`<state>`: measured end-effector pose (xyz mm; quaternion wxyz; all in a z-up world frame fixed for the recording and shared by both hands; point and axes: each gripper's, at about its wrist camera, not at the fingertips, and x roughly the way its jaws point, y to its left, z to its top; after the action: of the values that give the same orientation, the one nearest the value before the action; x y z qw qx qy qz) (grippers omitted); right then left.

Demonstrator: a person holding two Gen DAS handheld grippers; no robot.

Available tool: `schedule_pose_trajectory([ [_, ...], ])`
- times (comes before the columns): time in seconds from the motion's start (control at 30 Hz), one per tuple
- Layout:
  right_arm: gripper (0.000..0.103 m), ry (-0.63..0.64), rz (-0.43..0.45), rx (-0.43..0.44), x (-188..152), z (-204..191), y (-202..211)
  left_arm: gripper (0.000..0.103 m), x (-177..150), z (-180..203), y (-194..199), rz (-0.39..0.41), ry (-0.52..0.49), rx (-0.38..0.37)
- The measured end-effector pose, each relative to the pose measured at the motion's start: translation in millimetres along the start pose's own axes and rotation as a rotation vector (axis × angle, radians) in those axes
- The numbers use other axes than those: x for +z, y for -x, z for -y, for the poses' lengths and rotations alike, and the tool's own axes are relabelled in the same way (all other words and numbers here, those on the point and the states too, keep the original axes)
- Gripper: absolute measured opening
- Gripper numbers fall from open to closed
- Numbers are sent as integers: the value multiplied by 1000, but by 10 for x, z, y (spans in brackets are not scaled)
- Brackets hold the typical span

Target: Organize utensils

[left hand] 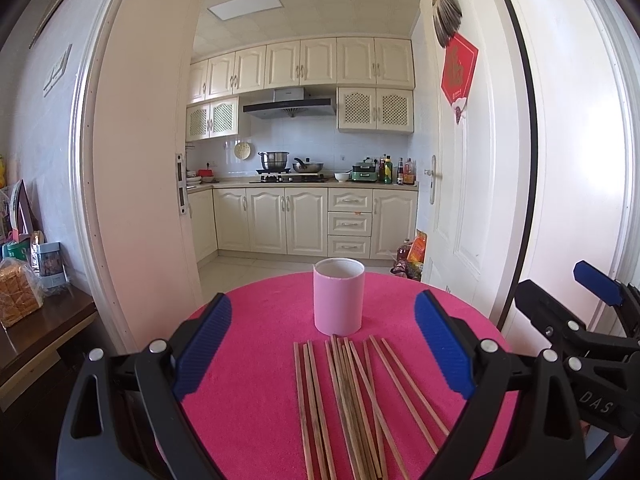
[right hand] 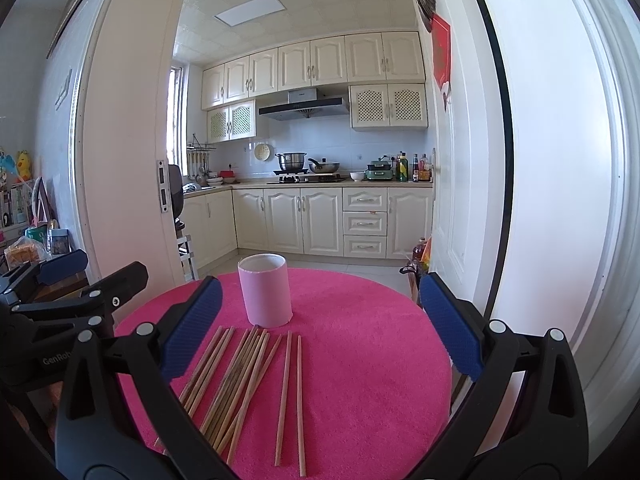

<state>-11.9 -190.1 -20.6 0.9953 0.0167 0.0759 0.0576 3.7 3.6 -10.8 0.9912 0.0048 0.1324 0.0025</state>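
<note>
Several wooden chopsticks [left hand: 348, 404] lie side by side on a round table with a pink cloth [left hand: 260, 360]. Behind them stands an upright, empty-looking pink cylindrical holder [left hand: 339, 295]. My left gripper [left hand: 324, 344] is open above the chopsticks, its blue pads wide apart, holding nothing. The right wrist view shows the same chopsticks [right hand: 240, 380] left of centre, the pink holder [right hand: 266, 290] and the pink cloth [right hand: 360, 340]. My right gripper [right hand: 320, 332] is open and empty over the cloth. Each gripper shows at the edge of the other's view: right gripper [left hand: 580, 320], left gripper [right hand: 72, 292].
A dark wooden sideboard [left hand: 36, 340] with bread and tins stands to the left. An open white door [left hand: 460, 200] is on the right, bottles and bags [left hand: 412, 256] at its foot. Beyond the doorway lies a kitchen with cream cabinets [left hand: 304, 220].
</note>
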Motion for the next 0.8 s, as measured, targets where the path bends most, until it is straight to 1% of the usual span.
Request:
schedule_pose_trajectory([
  [0.1,97,1,-19,10,-25,6,-57,91,-20,-21,-78,-36,0,-11],
  [0.2,97,-23,-78,61,-33,32,-197,91,-31,-65,-237,-136,2,-32],
  [0.37,97,-64,-235,116,-82,131,-559,91,-103,-251,-598,-324,23,-59],
  [0.43,97,-59,-307,129,-108,189,-736,91,-167,-356,-776,-411,36,-53],
  [0.5,97,-44,-375,129,-157,202,-896,91,-243,-467,-960,-520,56,-48],
  [0.57,97,-9,-454,114,-198,208,-1058,91,-340,-553,-1138,-612,71,-55],
  [0.63,97,16,-523,110,-258,187,-1212,91,-452,-620,-1269,-678,83,-50],
  [0.7,97,31,-585,112,-334,183,-1346,91,-540,-646,-1389,-730,92,-59],
  [0.73,97,39,-615,114,-382,177,-1408,89,-581,-660,-1455,-760,100,-69],
  [0.77,97,41,-642,122,-407,173,-1462,86,-623,-668,-1521,-785,109,-76],
  [0.8,97,41,-669,130,-415,173,-1518,77,-667,-672,-1589,-812,111,-71],
])
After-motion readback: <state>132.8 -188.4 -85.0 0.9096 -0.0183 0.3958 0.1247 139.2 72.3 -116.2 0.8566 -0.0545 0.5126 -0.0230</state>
